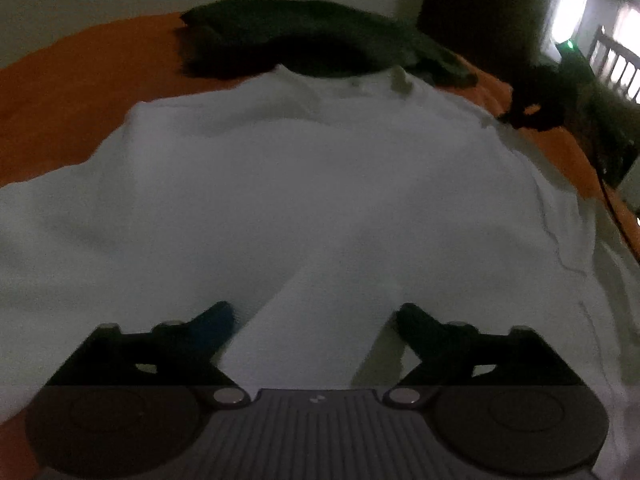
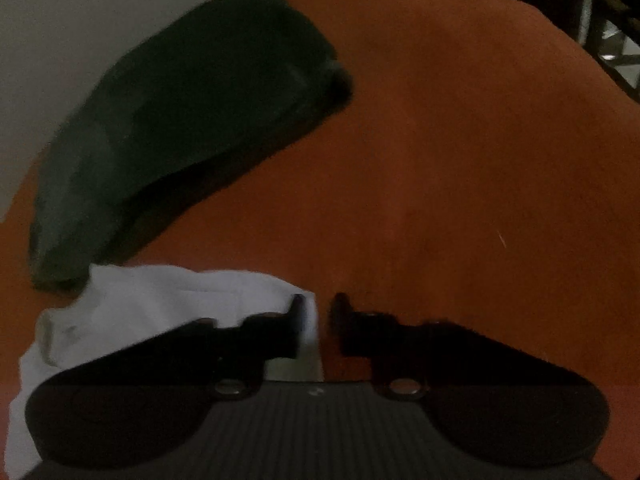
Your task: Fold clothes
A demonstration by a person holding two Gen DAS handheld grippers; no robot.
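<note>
The left tongs (image 1: pixel 312 316) stand released, jaws wide apart, low over the near part of a white cotton garment (image 1: pixel 304 184) that lies spread almost flat on an orange bed sheet (image 1: pixel 60 92); a narrow folded strip of that same white cloth runs between the fingers without either pad pressing on it, so the hold looks like a straddle lined up for a pinch rather than a grip. From these tongs the garment fills everything from nine o'clock round to three, and its neckline sits at twelve o'clock, tucked just under a folded dark green garment (image 1: pixel 304 40) that rests at the far edge of the bed, probably parked there out of the way. The white cloth looks soft and thin, smooth in the middle with a seam and a few creases toward three o'clock. The right tongs (image 2: pixel 318 312) are clenched down to a narrow slit, and the edge of the white garment (image 2: pixel 168 292) passes into that slit; whether the pads truly bite it I cannot tell. From them the dark green garment (image 2: pixel 192 120) lies at about ten o'clock, bare orange bed sheet (image 2: pixel 460 140) from twelve round to three.
</note>
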